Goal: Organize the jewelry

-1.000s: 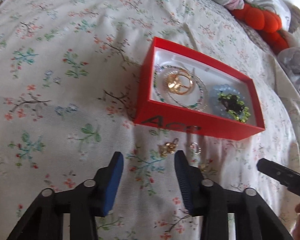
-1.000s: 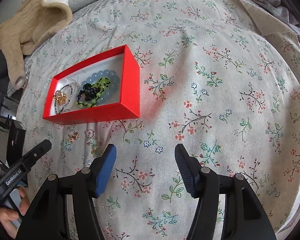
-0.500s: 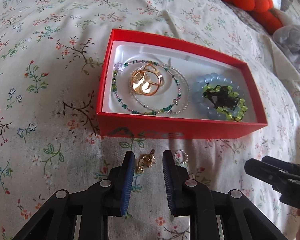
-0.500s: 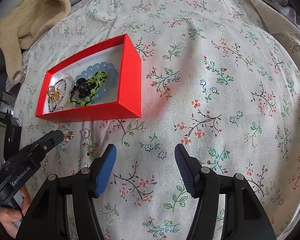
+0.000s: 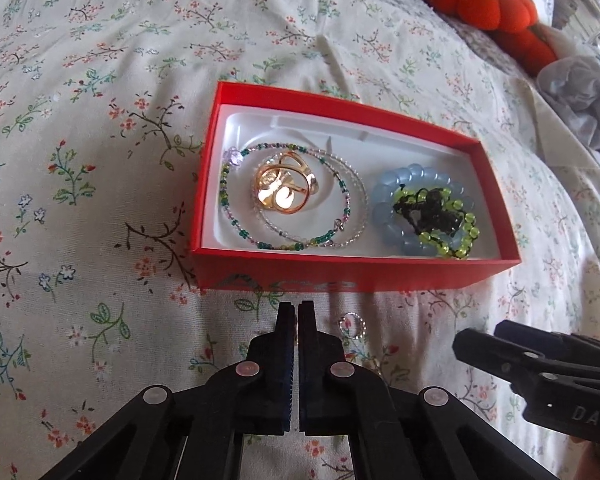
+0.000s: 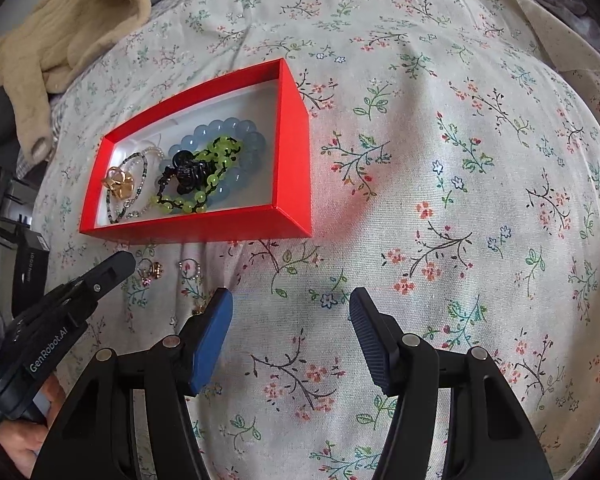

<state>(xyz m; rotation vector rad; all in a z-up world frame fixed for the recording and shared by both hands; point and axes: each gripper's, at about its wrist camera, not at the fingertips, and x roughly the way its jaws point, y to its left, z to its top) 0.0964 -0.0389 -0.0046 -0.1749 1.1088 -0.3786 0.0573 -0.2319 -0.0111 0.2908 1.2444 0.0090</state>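
A red box lies on the floral bedspread. It holds a gold ring, thin beaded necklaces, a blue bead bracelet and a green-and-black bracelet. My left gripper is shut just in front of the box; the small gold earring is hidden between its fingers there. In the right wrist view the earring shows at the left gripper's tip. A small silver ring lies beside it. My right gripper is open and empty.
Another small gold piece lies by the right gripper's left finger. An orange plush and grey cloth lie at the far right. A beige knitted garment lies at the bed's far left edge.
My left gripper moved forward over the gold earring and closed its jaws from wide open to shut. The right gripper stayed open and shifted slightly closer to the box.
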